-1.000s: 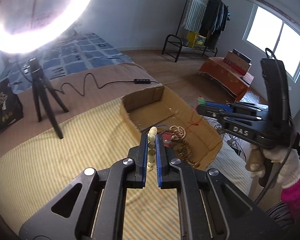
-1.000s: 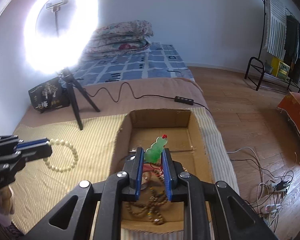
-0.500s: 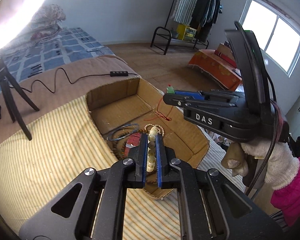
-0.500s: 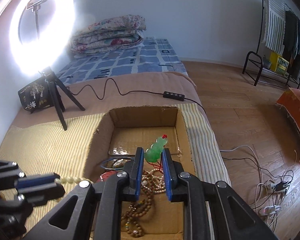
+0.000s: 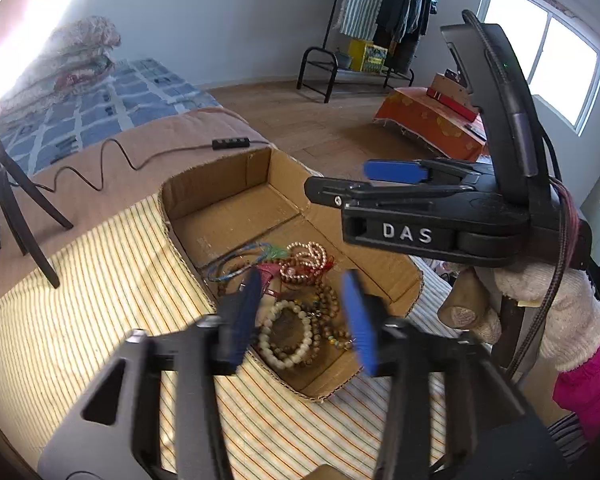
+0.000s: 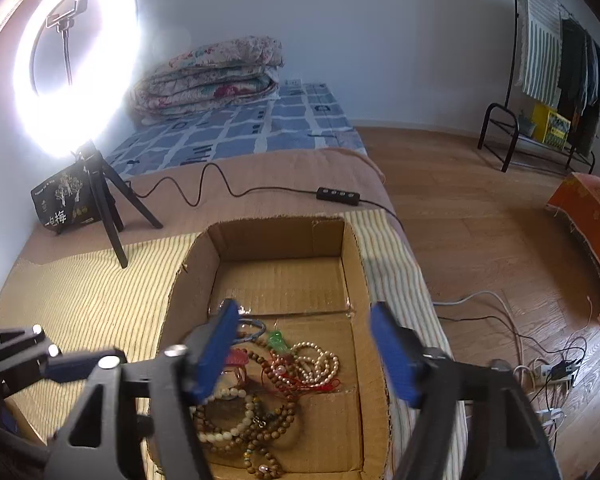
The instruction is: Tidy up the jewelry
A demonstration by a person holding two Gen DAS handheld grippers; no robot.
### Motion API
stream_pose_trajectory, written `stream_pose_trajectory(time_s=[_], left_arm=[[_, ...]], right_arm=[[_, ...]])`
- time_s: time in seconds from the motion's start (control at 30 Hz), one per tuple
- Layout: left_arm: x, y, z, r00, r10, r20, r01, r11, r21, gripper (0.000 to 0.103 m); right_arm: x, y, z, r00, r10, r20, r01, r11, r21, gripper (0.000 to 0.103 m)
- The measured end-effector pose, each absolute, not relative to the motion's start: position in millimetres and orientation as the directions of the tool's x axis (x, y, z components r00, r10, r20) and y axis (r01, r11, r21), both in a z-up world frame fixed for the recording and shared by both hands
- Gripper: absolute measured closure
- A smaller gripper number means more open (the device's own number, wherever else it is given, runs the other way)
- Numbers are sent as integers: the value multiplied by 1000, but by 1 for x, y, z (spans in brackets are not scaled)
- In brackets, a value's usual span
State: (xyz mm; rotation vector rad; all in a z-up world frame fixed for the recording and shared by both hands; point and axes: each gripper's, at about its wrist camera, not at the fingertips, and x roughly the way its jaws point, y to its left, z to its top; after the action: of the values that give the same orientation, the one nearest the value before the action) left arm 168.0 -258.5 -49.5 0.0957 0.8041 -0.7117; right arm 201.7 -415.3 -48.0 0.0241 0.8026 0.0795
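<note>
Scene: a cardboard box (image 6: 278,276) sits open on a striped cloth (image 6: 88,300) over a bed; I'm looking down into it w/ both wrist cams.
Left gripper (image 5: 306,320): jaws spread wide apart, nothing between them, hanging over the near end of the box.
Right gripper (image 6: 306,350): jaws also wide apart & empty, above the box; from the left cam it shows side-on, over the box's right wall.
Pale bead bracelet (image 5: 286,334): lying in the box, near corner, directly under my left jaws; a loop of cream beads on top of darker ones.
Green pendant (image 6: 277,338): lying in the box on its red cord, beside a pearl strand (image 6: 320,362), mid-floor.
Other jewelry: brown wood-bead strands (image 6: 260,420) heaped at the near end, a blue cord (image 6: 254,326) and a red piece (image 6: 236,358) by them, all touching or tangled.
Far half of box: bare cardboard.
Background: ring light (image 6: 74,68) on a tripod, black cable w/ switch across the bed, clothes rack across the room.
Step, as I judge it: drop-off stage; both pieces lie in the box, neither gripper holds anything.
Next move, my guess: lift both grippers straight up clear of the walls, then look for anything outside the box; I see no jewelry on the cloth from here.
Risk: the heap is tangled, so a low pass could snag a cord.
</note>
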Motion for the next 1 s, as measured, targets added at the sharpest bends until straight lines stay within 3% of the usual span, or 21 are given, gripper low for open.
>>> stream_pose_trajectory(time_s=[0.13,0.7,1.0], left_arm=[[165,-256,-46,482,-542,-688,616,768,-173,57],[128,-217,-14,538,-538,-649,598,786,-157,57],[102,-183,-2,572,-506,-646,588,802,-107,57]], right_arm=[[199,-413,-43,699,71,-712,-57,997,44,22],[145,-387,-1,731,53,-681,-59,998,14,22],[100,-363,18,753,19,-658,-48,998,-27,14]])
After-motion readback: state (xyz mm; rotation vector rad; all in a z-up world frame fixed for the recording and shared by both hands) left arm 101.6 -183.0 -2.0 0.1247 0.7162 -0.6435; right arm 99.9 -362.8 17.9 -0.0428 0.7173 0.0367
